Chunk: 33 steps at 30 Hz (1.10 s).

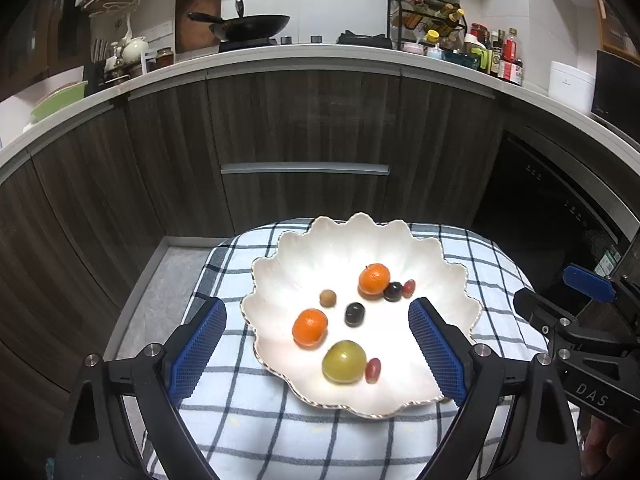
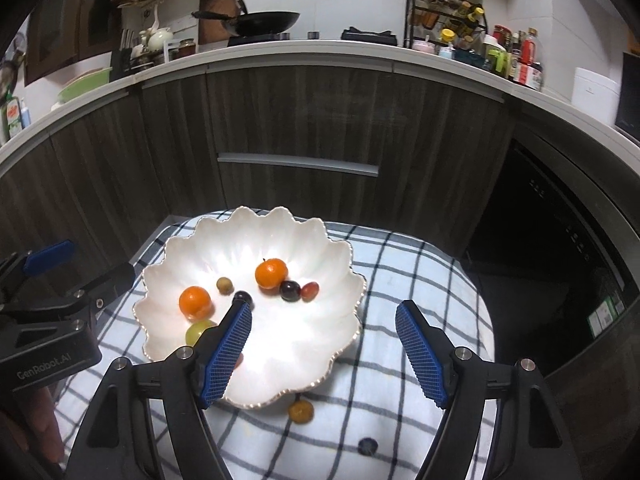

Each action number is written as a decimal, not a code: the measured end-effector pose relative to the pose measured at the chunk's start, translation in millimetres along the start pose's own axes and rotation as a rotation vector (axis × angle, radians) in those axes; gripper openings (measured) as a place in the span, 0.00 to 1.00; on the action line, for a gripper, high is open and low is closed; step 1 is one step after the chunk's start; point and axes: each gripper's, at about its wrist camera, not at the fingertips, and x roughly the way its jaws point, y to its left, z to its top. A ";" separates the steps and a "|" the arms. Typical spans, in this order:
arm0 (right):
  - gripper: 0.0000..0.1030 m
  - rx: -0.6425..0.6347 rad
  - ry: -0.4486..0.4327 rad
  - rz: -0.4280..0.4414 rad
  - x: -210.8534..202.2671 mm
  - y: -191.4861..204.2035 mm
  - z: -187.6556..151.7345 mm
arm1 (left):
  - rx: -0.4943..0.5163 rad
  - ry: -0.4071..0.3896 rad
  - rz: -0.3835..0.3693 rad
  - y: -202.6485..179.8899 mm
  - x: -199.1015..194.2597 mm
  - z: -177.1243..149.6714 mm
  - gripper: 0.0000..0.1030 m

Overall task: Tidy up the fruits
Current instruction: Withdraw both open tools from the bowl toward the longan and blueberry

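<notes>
A white scalloped plate [image 1: 440, 280] [image 2: 320, 340] sits on a checked cloth. It holds two mandarins [image 1: 310, 328] [image 1: 374, 279], a green plum [image 1: 344, 361], dark grapes [image 1: 355, 314] [image 1: 393, 291], red grapes [image 1: 373, 370] [image 1: 409, 287] and a small brownish fruit [image 1: 327, 298]. Off the plate on the cloth lie a small orange-brown fruit [image 2: 301, 411] and a dark berry [image 2: 367, 446]. My left gripper [image 1: 318, 310] is open and empty over the plate's near side. My right gripper [image 2: 324, 316] is open and empty over the plate's right edge.
The checked cloth [image 1: 248, 420] covers a small table with a grey surface [image 1: 160, 296] at its left. Dark wood cabinets [image 1: 304, 128] stand behind it, and a dark appliance [image 2: 560, 248] is at the right. The counter above holds a wok [image 1: 248, 24] and bottles.
</notes>
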 end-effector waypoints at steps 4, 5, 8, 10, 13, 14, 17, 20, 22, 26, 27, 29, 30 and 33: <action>0.73 0.017 -0.016 -0.015 -14.6 -7.5 -7.4 | 0.008 -0.007 -0.008 -7.7 -10.1 -4.6 0.91; 0.73 0.020 -0.019 -0.020 -17.6 -8.9 -8.9 | 0.010 -0.008 -0.012 -9.9 -12.4 -5.9 0.91; 0.73 0.030 -0.028 -0.032 -26.8 -13.5 -14.7 | 0.015 -0.010 -0.017 -15.7 -19.3 -10.7 0.91; 0.73 0.041 -0.034 -0.041 -32.9 -18.6 -18.9 | 0.017 -0.013 -0.024 -19.8 -23.3 -14.2 0.91; 0.73 0.058 -0.035 -0.046 -39.7 -24.9 -25.7 | 0.019 -0.019 -0.031 -25.6 -28.8 -19.6 0.91; 0.73 0.063 -0.034 -0.046 -41.7 -26.8 -28.7 | 0.018 -0.019 -0.034 -26.6 -29.8 -20.8 0.91; 0.73 0.071 -0.034 -0.054 -45.8 -31.6 -35.0 | 0.022 -0.021 -0.045 -31.0 -32.4 -25.8 0.91; 0.73 0.081 -0.034 -0.058 -48.8 -34.2 -41.1 | 0.022 -0.032 -0.055 -34.1 -34.3 -30.4 0.91; 0.73 0.085 -0.032 -0.063 -49.6 -35.6 -45.1 | 0.018 -0.031 -0.067 -35.4 -33.9 -34.3 0.91; 0.73 0.090 -0.033 -0.074 -50.8 -37.7 -53.7 | 0.024 -0.030 -0.081 -37.7 -32.2 -43.2 0.91; 0.73 0.095 -0.039 -0.078 -51.4 -38.7 -56.1 | 0.028 -0.031 -0.083 -38.2 -31.8 -45.2 0.91; 0.73 0.096 -0.040 -0.085 -50.9 -39.5 -60.9 | 0.036 -0.032 -0.092 -39.2 -31.3 -50.4 0.91; 0.73 0.094 -0.035 -0.088 -49.0 -39.7 -64.1 | 0.041 -0.032 -0.095 -39.9 -30.9 -53.4 0.91; 0.73 0.098 -0.029 -0.091 -45.2 -41.0 -73.1 | 0.055 -0.031 -0.106 -42.0 -30.7 -61.0 0.91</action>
